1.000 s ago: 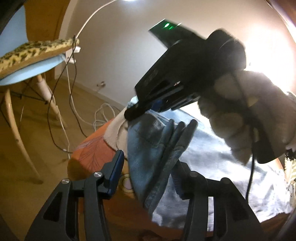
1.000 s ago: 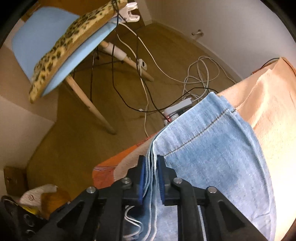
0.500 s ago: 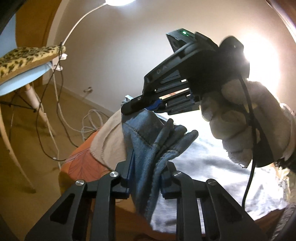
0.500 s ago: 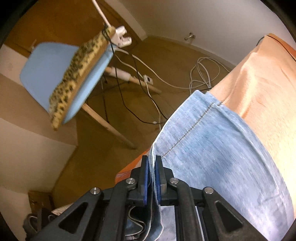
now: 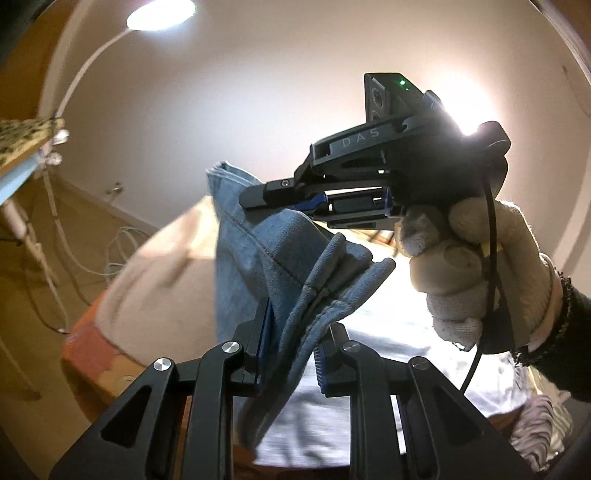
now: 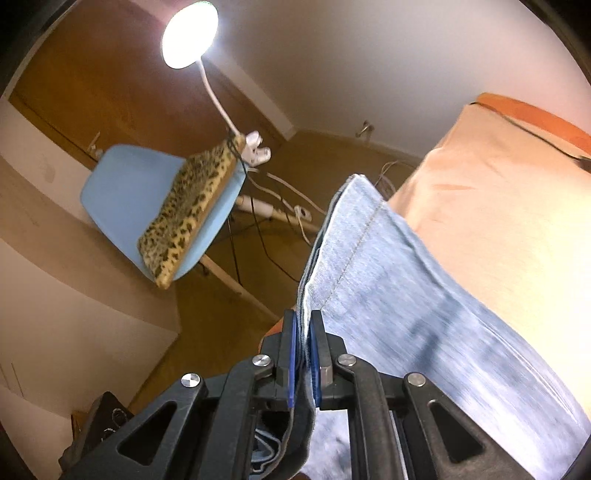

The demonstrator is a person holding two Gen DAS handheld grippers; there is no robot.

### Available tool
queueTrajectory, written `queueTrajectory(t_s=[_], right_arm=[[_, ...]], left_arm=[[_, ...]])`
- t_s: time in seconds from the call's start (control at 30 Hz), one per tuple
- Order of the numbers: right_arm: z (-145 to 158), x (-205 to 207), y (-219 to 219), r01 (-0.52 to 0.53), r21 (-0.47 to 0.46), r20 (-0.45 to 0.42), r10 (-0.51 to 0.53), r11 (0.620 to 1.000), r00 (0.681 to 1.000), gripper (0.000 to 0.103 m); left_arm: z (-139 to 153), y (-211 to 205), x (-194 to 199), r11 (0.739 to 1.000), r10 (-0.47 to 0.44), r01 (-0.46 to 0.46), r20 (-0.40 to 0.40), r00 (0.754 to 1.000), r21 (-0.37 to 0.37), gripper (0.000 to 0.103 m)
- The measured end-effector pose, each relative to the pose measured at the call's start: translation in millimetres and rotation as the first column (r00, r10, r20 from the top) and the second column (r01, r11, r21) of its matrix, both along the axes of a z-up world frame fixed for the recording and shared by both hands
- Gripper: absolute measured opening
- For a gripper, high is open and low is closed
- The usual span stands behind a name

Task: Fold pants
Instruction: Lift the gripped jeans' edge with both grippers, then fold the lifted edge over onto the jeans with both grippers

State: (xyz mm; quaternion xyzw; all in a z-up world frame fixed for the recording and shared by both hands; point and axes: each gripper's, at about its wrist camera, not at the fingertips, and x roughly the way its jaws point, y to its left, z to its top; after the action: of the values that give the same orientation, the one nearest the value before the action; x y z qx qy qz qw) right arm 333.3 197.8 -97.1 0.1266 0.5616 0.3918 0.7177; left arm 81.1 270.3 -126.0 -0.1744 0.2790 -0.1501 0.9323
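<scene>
I am holding the pants (image 5: 251, 236) raised above the bed (image 5: 166, 266) with both grippers. My left gripper (image 5: 291, 354) is pinching a bunched, several-layer edge of the denim between its jaws; the pads are set fairly wide, yet the cloth is filling the gap. My right gripper (image 6: 303, 354) is clamping a thin stacked hem, jaws nearly together; in the left view the same tool, held in my gloved hand (image 5: 476, 266), is biting the cloth higher up. The denim is hanging between the two grips and trailing down onto the bedcover (image 6: 491, 206). Judging from this, the fold is in mid-course: layers are already doubled, but nothing is laid flat yet. Carrying the raised end over, setting it down and smoothing are still remaining. A chair (image 6: 129, 199) and lamp (image 6: 189, 33) are standing beyond.
</scene>
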Motion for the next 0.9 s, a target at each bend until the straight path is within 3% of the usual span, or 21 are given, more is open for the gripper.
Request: queueTrajectory(t_s=[0.27, 0.43, 0.67, 0.9], right_arm=[[19.1, -21.4, -84.8, 0.134, 0.018, 0.034, -0.134, 0.991, 0.990, 0.004], [21.0, -45.5, -154.8, 0.228, 0.006, 0.067, -0.228, 0.974, 0.971, 0.004], [3.8, -83.0, -245.8, 0.362, -0.008, 0.072, -0.360, 0.932, 0.930, 0.004], [-12.9, -113.5, -324.0, 0.496, 0.032, 0.025, -0.497, 0.868, 0.867, 0.004]], left_arm=[[20.6, -60.1, 4.2, 0.987, -0.159, 0.159, -0.023, 0.987, 0.037, 0.018], [24.9, -114.7, 5.6, 0.954, -0.291, 0.294, -0.062, 0.955, 0.050, 0.018], [26.2, -202.7, 9.8, 0.855, -0.491, 0.508, -0.156, 0.857, 0.106, 0.017], [33.1, -263.4, 14.9, 0.767, -0.599, 0.628, -0.202, 0.775, 0.132, 0.017]])
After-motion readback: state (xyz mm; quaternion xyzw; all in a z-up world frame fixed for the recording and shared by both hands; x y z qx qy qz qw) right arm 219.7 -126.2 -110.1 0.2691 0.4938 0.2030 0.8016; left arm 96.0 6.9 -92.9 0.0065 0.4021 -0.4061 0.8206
